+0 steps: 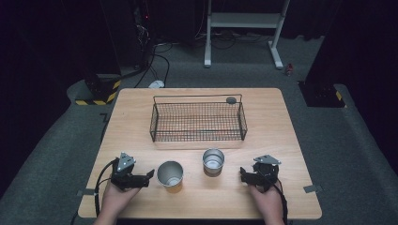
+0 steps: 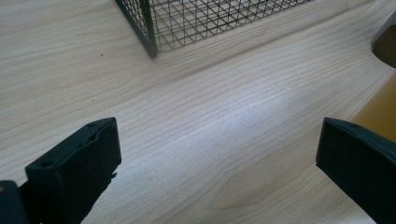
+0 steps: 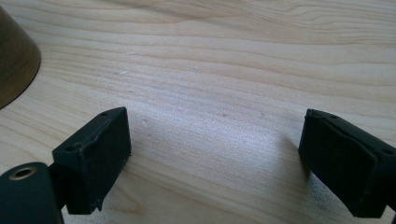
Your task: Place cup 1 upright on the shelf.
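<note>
Biggest thing we've got is the wooden tabletop, light grain, sitting on grey carpet. Next down is the black wire basket toward the far side, roughly centred, w/ a small dark round thing at its far right corner. Can't tell if that sits on the rim or on the wood behind it, too small to call. One basket corner also shows at the top of the left gripper view.

Then two metal cups, both upright w/ open mouths up, in the near half between basket and hands. The left cup is closer to us and just beside the left tool, not touching as far as we can see. The right cup sits a bit farther back, near the right tool but w/ a clear gap of bare wood between.

Both tools rest low at the near edge, each held in a hand, pointing inward at the cups. Left tool is released: in its own view the jaws stand wide apart w/ nothing but wood between. Same for the right tool, spread wide and gripping nothing, w/ a brownish cup side at the far left edge.
</note>
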A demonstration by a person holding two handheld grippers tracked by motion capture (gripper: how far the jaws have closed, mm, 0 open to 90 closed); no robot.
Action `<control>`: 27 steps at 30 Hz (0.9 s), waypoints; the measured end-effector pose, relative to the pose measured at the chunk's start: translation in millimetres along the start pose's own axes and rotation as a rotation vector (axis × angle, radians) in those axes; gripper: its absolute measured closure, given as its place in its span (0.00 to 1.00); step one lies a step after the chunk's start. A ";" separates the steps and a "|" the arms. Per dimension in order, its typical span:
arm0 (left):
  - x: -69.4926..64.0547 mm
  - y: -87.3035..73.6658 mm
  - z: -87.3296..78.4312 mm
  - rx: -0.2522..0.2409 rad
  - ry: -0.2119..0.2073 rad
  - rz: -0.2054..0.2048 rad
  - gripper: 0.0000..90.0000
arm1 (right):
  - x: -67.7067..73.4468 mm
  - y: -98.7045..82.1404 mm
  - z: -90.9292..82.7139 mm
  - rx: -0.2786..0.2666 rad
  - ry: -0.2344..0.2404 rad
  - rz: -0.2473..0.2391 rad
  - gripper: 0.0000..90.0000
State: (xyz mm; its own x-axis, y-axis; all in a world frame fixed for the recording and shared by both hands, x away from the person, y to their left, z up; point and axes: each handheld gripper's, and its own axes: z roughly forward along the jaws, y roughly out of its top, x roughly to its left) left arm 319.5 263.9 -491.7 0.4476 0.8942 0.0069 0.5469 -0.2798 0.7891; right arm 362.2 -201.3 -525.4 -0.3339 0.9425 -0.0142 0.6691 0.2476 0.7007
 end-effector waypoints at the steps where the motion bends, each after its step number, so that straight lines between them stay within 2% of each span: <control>1: 0.6 0.1 -0.5 -0.003 0.000 -0.003 0.00 | -0.1 0.0 0.0 0.000 0.000 -0.001 0.10; 3: 1.6 0.5 -1.8 -0.009 0.000 -0.009 0.00 | 0.0 0.0 0.0 0.000 0.000 -0.001 0.10; 9: -0.4 3.3 -7.3 -0.034 -0.007 0.007 0.01 | -0.1 0.1 -0.1 0.002 0.003 -0.001 0.10; 14: -1.6 7.1 -13.6 -0.061 -0.026 0.004 0.01 | -0.1 0.1 0.0 0.001 0.002 -0.001 0.10; 21: -3.8 12.6 -23.9 -0.112 -0.042 -0.014 0.01 | -0.1 0.0 0.0 0.000 0.002 -0.001 0.10; 27: -6.6 18.8 -35.3 -0.152 -0.043 -0.003 0.01 | 0.0 0.0 0.0 0.001 0.003 -0.002 0.10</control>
State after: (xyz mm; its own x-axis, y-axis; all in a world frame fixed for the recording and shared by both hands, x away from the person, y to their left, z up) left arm 301.8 265.0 -455.2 0.4776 0.8784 -0.0191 0.4365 -0.2184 0.8728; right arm 362.2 -201.3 -525.4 -0.3370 0.9414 -0.0135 0.6688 0.2495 0.7003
